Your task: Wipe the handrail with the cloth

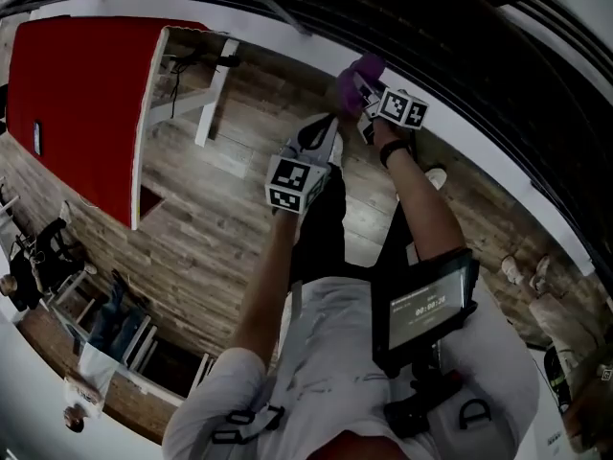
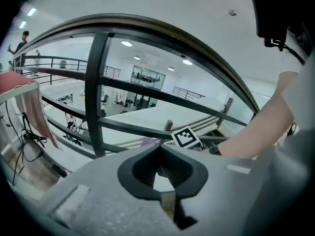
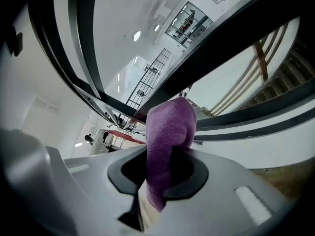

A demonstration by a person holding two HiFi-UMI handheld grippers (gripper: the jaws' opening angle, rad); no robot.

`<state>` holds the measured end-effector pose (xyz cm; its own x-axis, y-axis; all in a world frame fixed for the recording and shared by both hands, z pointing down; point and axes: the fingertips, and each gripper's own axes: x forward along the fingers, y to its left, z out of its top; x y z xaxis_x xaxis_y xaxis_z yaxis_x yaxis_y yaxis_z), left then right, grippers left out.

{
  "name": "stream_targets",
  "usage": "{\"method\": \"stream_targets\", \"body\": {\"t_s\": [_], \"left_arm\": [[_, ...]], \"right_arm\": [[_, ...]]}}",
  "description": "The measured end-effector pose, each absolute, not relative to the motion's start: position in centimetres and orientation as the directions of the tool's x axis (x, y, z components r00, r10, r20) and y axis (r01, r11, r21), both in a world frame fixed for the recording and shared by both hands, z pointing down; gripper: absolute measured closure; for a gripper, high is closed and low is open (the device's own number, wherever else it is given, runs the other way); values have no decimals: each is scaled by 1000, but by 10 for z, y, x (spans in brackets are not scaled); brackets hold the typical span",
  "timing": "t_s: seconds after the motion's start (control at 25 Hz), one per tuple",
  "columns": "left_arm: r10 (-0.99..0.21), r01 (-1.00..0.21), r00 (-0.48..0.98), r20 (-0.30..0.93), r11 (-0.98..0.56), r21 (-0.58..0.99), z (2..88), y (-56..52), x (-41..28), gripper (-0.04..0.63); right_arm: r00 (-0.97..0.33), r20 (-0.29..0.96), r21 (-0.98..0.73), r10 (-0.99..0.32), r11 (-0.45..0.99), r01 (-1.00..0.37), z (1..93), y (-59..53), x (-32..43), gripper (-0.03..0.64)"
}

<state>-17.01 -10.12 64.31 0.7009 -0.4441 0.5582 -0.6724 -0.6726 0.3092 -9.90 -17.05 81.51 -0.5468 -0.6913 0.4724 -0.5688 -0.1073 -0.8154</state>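
Right hand-held gripper pinches the purple cloth. The cloth is a fuzzy folded wad that sticks up out of the jaws with a rounded top, right up by a dark bar of the handrail; can't tell if it touches. Left hand-held gripper has its jaws pressed together with nothing in them, beside and just behind the right one, pointed at the railing.
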Motion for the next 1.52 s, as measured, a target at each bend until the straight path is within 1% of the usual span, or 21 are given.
{"method": "stream_targets", "body": {"t_s": [0.2,0.36,0.44,0.6,0.72,0.84,1.0,1.12,1.24,1.52], "left_arm": [[-481,-707,681,553,-630,323,642,-121,-211,597],[-495,-722,669,554,-609,328,641,-122,-234,597],[-503,-734,659,559,-591,335,644,-121,-243,597],[-546,-755,643,537,-570,323,662,-129,-258,597],[-551,-764,632,546,-563,316,680,-123,-271,597],[-564,-780,616,550,-537,323,691,-118,-282,597],[-554,-771,626,549,-546,327,703,-109,-281,597],[-536,-757,639,552,-567,326,708,-98,-268,597],[-509,-734,663,549,-585,345,716,-95,-251,597],[-454,-686,706,544,-629,365,722,-81,-213,597]], "right_arm": [[-604,422,-826,-676,-13,-563,794,-226,-154,552],[-655,345,-855,-672,62,-515,767,-262,-196,552],[-663,366,-851,-653,52,-522,776,-279,-213,552],[-633,392,-869,-667,-43,-493,825,-308,-225,552],[-590,423,-870,-688,-127,-476,869,-311,-225,552],[-574,449,-871,-685,-194,-451,900,-313,-218,552],[-553,409,-903,-726,-232,-363,913,-325,-199,552],[-539,400,-908,-742,-241,-342,911,-316,-182,552],[-513,416,-903,-751,-277,-328,915,-302,-166,552],[-442,441,-886,-781,-298,-356,928,-264,-121,552]]}}
